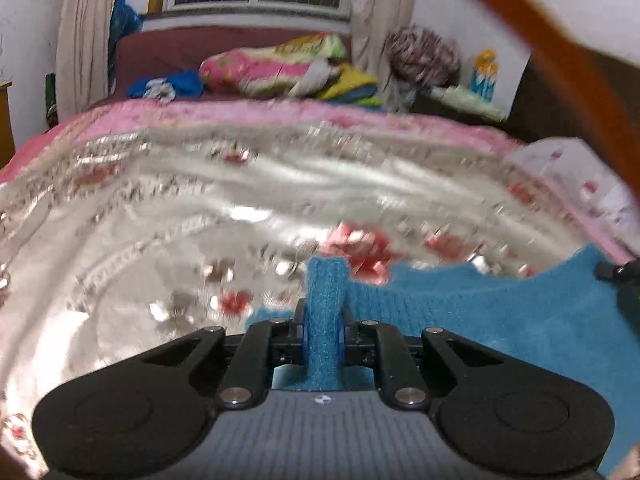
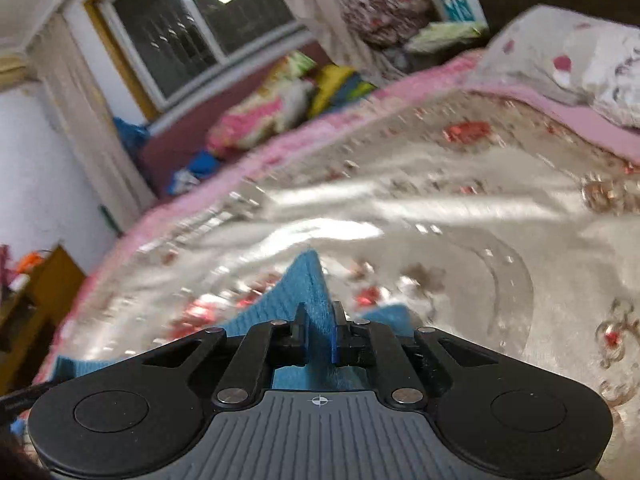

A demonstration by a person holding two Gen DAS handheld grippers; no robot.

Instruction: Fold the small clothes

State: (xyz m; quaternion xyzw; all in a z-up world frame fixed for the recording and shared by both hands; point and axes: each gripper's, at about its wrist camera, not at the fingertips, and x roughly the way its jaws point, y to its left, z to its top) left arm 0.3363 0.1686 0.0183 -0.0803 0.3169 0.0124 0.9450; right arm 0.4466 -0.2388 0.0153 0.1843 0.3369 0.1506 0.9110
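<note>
Fuzzy matt knit garment [image 1: 480, 312], glossy satin bedspread [image 1: 200, 208], matt plastic tongs [image 1: 323, 330]

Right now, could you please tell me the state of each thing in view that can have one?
Left gripper: shut on the sweater.
Right gripper: shut on the sweater.
Sweater: blue knit, pinched at two spots, the rest on the bedspread.
Bedspread: spread over the bed, rippled.
Curtains: drawn aside.
Window: dark, ceiling lights reflected.
</note>
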